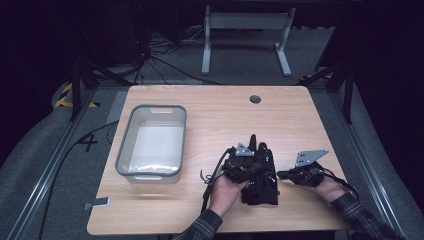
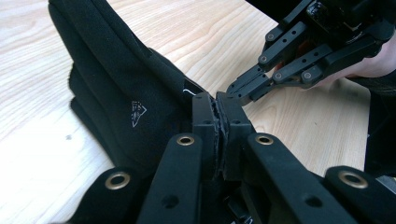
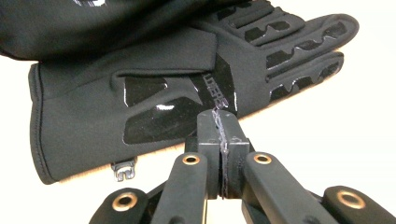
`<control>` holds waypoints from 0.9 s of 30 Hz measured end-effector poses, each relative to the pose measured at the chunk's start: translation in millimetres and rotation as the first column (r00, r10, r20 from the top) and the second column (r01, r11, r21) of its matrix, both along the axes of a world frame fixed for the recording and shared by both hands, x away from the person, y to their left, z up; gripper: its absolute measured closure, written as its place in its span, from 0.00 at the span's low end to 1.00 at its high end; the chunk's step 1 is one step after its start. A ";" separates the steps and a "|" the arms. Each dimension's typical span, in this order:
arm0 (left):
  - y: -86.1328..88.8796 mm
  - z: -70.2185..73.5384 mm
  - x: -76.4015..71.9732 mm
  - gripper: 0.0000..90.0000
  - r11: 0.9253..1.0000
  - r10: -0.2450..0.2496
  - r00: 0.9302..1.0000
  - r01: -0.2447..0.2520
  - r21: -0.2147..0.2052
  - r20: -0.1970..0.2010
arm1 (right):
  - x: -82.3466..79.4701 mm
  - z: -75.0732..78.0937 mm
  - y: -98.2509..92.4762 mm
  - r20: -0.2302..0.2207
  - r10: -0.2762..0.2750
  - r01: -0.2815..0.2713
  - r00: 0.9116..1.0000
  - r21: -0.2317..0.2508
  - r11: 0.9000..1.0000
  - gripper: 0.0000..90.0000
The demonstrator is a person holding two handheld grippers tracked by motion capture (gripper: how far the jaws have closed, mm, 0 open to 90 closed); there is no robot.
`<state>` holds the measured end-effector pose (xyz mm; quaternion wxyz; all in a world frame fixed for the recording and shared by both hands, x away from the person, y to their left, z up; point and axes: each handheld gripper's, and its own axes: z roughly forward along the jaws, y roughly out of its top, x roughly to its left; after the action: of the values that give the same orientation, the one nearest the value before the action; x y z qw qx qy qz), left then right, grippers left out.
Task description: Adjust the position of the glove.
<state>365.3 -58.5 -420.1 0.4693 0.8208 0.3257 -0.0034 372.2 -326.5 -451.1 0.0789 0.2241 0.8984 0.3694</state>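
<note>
A pair of black gloves (image 1: 261, 186) lies stacked near the table's front edge. In the left gripper view a glove (image 2: 116, 88) with a small white logo lies to the left of my jaws. My left gripper (image 1: 262, 171) rests over the gloves, shut (image 2: 215, 100), with nothing seen between the pads. Just beyond its tips is the shut tip of the right gripper (image 2: 233, 89). My right gripper (image 1: 280, 175) points left at the gloves. Its shut jaws (image 3: 218, 116) end at the edge of a glove (image 3: 154, 88) with glossy palm patches and a metal clip (image 3: 123, 171) at the cuff.
A white tub with a grey rim (image 1: 120, 150) stands on the left half of the wooden table (image 1: 215, 115). A round cable hole (image 1: 255, 99) sits near the far edge. A small metal piece (image 1: 97, 203) lies at the front left corner.
</note>
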 end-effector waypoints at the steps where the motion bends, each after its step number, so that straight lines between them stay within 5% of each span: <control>1: -4.3 -1.6 0.8 0.97 1.000 -0.008 1.000 0.008 0.000 -0.007 | 0.4 -0.3 0.8 0.000 0.001 -0.001 1.000 -0.005 1.000 1.00; 14: -21.5 -5.6 0.7 0.89 0.998 -0.061 0.998 0.061 0.003 -0.004 | 0.9 -1.1 1.5 0.000 0.003 -0.003 1.000 -0.006 1.000 1.00; 22: -10.9 5.3 -1.7 0.86 0.998 -0.059 0.998 0.059 -0.017 0.028 | 0.6 -0.2 0.0 0.001 -0.001 0.001 1.000 -0.007 1.000 1.00; 27: 2.8 6.7 -1.3 0.94 0.999 -0.030 0.999 0.030 0.014 0.039 | -0.8 0.0 -2.4 0.002 -0.005 0.005 1.000 -0.010 1.000 1.00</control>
<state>364.0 -55.7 -413.3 0.4699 0.8287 0.3041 0.0080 371.4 -328.9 -451.1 0.0819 0.2257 0.8996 0.3649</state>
